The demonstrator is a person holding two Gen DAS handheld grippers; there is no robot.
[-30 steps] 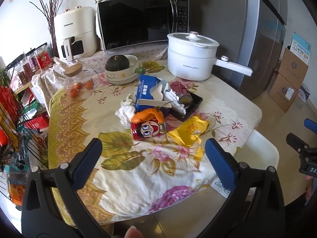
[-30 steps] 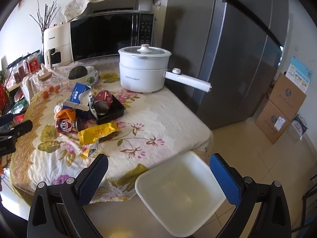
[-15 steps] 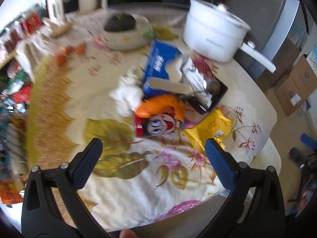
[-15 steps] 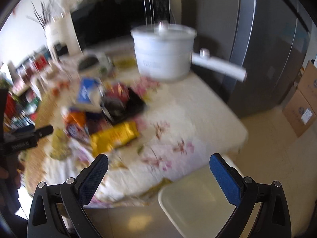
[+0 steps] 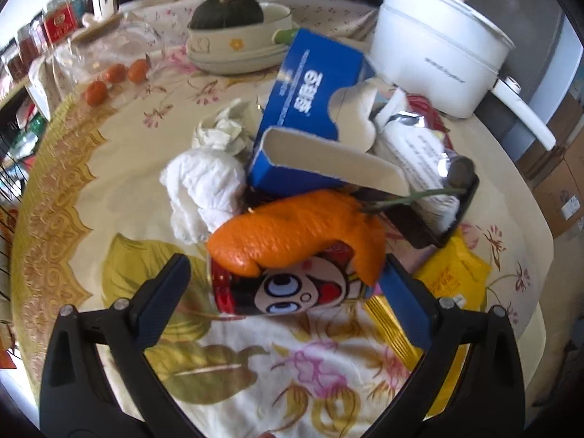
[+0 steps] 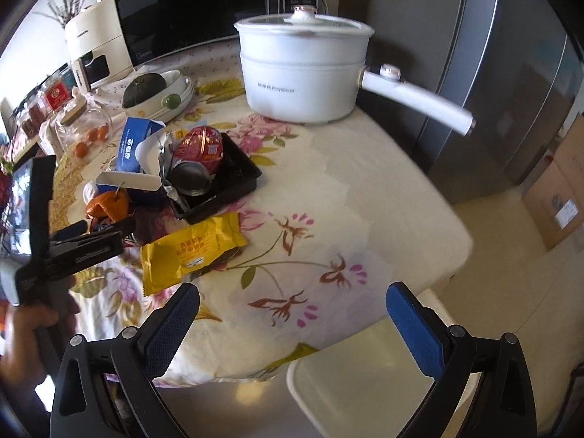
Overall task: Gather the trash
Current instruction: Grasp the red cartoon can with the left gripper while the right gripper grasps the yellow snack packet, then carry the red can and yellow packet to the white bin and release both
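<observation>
A red cartoon-face can (image 5: 292,284) lies on the flowered tablecloth with an orange peel (image 5: 292,233) draped over it. My left gripper (image 5: 288,292) is open, its fingers on either side of the can, apart from it. Behind lie crumpled white tissues (image 5: 204,182), a torn blue box (image 5: 314,109) and a black tray (image 6: 222,186) with a red can (image 6: 200,146) and a foil wrapper (image 5: 412,135). A yellow wrapper (image 6: 189,248) lies near the front. My right gripper (image 6: 292,317) is open and empty above the table's front edge. A white bin (image 6: 365,383) stands below it.
A white electric pot (image 6: 303,69) with a long handle stands at the back. A bowl with a dark squash (image 5: 226,14), a glass jar with small oranges (image 5: 113,73), a microwave (image 6: 189,11) and a grey fridge (image 6: 492,73) are around. Cardboard boxes (image 6: 558,197) sit on the floor.
My left gripper has moved forward and down to the cartoon can, now between its open fingers. My right gripper has moved closer over the table's front edge.
</observation>
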